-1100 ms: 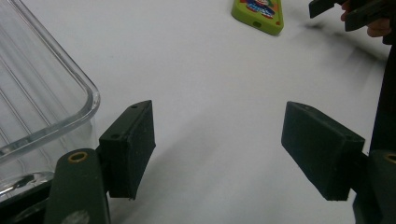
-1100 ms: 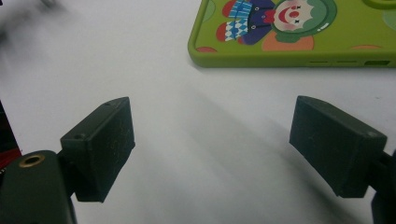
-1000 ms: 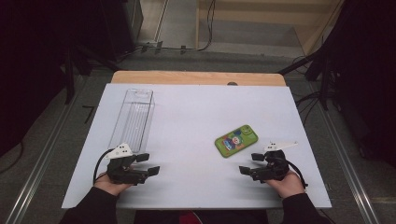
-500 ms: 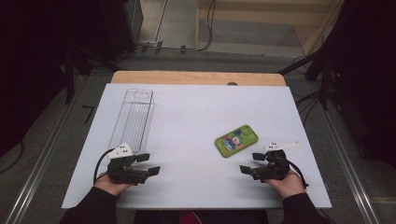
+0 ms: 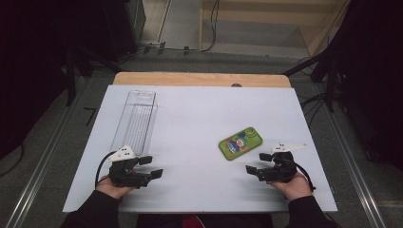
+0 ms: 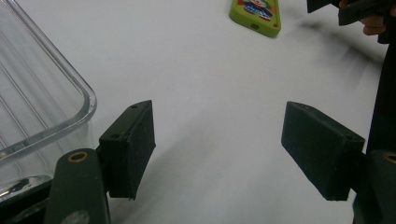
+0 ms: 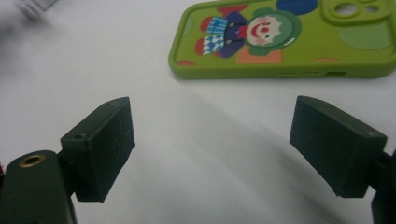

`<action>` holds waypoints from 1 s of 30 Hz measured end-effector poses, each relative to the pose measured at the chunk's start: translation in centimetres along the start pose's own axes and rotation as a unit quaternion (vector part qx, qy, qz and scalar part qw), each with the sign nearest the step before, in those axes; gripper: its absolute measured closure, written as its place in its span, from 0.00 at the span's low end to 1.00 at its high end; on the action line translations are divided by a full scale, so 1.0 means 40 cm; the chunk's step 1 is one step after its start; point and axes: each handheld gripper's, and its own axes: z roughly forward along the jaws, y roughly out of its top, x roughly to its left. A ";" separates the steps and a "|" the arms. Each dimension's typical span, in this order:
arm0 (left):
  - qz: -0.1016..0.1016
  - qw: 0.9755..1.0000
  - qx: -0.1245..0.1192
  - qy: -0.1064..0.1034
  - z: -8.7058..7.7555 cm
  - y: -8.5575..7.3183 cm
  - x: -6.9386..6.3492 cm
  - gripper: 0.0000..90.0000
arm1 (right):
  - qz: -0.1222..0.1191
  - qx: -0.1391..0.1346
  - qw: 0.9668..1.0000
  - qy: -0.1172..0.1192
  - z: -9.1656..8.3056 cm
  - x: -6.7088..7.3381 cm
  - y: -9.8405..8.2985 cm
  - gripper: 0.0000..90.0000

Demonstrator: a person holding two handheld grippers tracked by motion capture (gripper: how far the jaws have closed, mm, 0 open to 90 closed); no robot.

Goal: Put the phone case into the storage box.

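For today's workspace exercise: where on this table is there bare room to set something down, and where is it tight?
The widest free patch lies between the clear tray and the green phone case, running back to the table's wooden far edge. Bare sheet also separates the open left gripper and open right gripper. It is tightest beside the tray's near end and between case and right gripper.

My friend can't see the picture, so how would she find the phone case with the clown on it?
Start at the white table top and look toward its right side, just in front of the right gripper. There lies a flat, lime-green rectangular phone case with rounded corners. Unlike the long clear plastic tray on the left, it is bright and bears a colourful cartoon clown.
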 end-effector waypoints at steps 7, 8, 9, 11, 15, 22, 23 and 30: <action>0.001 1.000 0.001 0.000 0.000 0.000 0.000 0.29 | 0.006 -0.008 1.000 -0.012 -0.009 -0.012 0.008 0.14; 0.000 1.000 0.001 0.000 0.000 0.000 0.000 0.29 | 0.006 -0.009 1.000 -0.014 -0.010 -0.014 0.010 0.14; -0.001 1.000 0.000 0.000 0.001 0.000 0.000 0.29 | 0.007 -0.008 1.000 -0.018 -0.011 -0.018 0.014 0.14; 0.000 1.000 0.002 0.000 0.000 0.000 0.000 0.29 | 0.008 -0.008 1.000 -0.018 -0.012 -0.019 0.017 0.14; 0.000 1.000 0.001 0.000 0.000 0.000 0.000 0.29 | 0.010 -0.010 1.000 -0.027 -0.013 -0.031 0.027 0.14; -0.001 1.000 0.001 0.001 0.001 0.000 0.000 0.29 | 0.020 -0.017 0.999 -0.039 -0.015 -0.057 0.043 0.15; -0.001 1.000 0.001 0.000 0.001 0.000 0.000 0.29 | 0.023 -0.018 0.999 -0.043 -0.015 -0.065 0.050 0.15; -0.001 1.000 0.001 0.000 0.002 0.000 0.000 0.29 | 0.028 -0.018 0.998 -0.053 -0.013 -0.084 0.075 0.15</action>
